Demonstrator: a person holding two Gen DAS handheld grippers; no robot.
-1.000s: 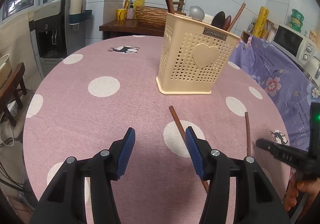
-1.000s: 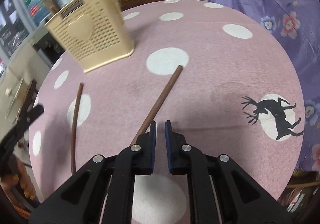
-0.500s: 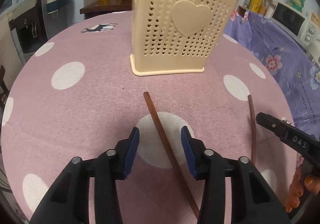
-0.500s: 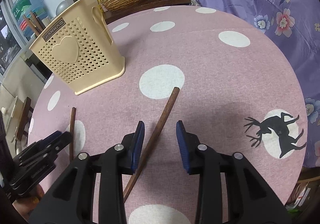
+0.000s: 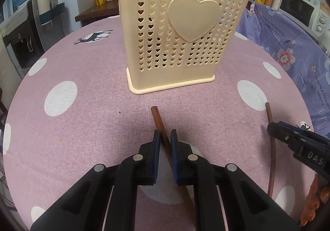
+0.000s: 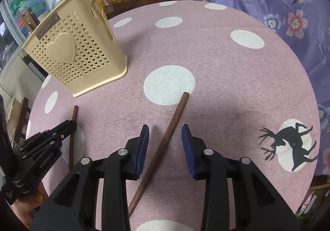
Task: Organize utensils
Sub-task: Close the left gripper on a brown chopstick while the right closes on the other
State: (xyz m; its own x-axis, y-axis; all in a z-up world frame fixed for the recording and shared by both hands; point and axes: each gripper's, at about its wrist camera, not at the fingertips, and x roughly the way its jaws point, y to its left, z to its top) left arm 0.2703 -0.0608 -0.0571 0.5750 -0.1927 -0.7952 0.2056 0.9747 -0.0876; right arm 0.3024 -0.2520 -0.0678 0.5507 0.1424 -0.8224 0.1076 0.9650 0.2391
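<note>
Left gripper (image 5: pixel 164 138): jaws drawn almost together, pinching a brown chopstick (image 5: pixel 159 121) lying on the pink polka-dot surface (image 5: pixel 82 127), just in front of the cream utensil holder (image 5: pixel 177 30). The stick's near end is hidden under the jaws.

Right gripper (image 6: pixel 165 138): jaws spread, a second chopstick (image 6: pixel 175 119) between the pads, apparently touching neither. Its lower end runs out under the gripper body.

Holder's contents are cut off at the frame top; only dark handle tips show.
</note>
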